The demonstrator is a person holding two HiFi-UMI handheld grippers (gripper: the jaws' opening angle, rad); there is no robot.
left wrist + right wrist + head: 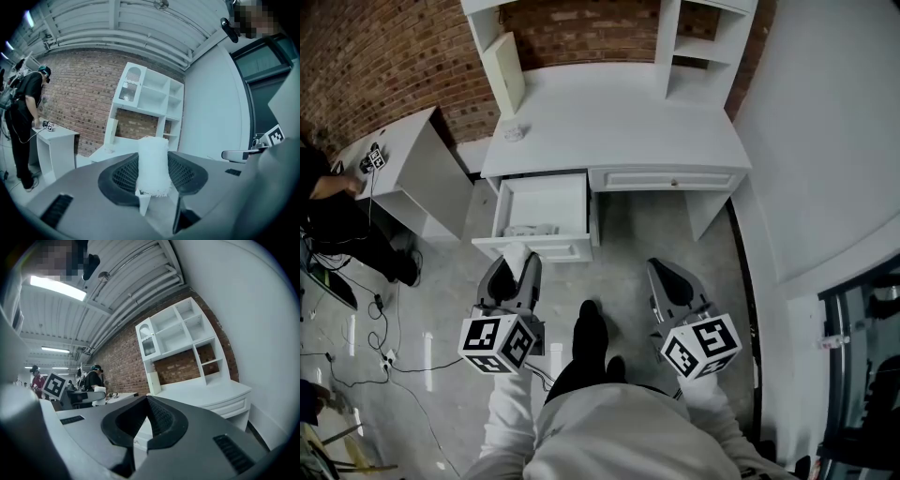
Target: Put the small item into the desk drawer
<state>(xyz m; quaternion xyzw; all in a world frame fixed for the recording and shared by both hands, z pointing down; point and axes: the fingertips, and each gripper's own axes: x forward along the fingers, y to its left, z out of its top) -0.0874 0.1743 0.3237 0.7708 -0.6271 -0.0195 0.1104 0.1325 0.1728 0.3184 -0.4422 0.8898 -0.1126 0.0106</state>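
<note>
The small item point(515, 254) is a white, mesh-textured roll. My left gripper point(523, 269) is shut on it just in front of the open left desk drawer point(542, 247). In the left gripper view the roll point(153, 161) stands upright between the dark ribbed pads point(123, 176) and pokes out past them. Something pale and crumpled point(532, 229) lies inside the drawer. My right gripper point(661, 270) hangs to the right, below the desk front, with its jaws shut on nothing; in the right gripper view its tips point(148, 401) meet.
The white desk point(619, 122) carries a hutch, a leaning white board point(504, 70) and a small glass object point(514, 132). Its right drawer point(670, 179) is closed. A side table point(412, 159), a person point(328, 202) and floor cables point(366, 347) are at the left. A white wall point(825, 141) rises on the right.
</note>
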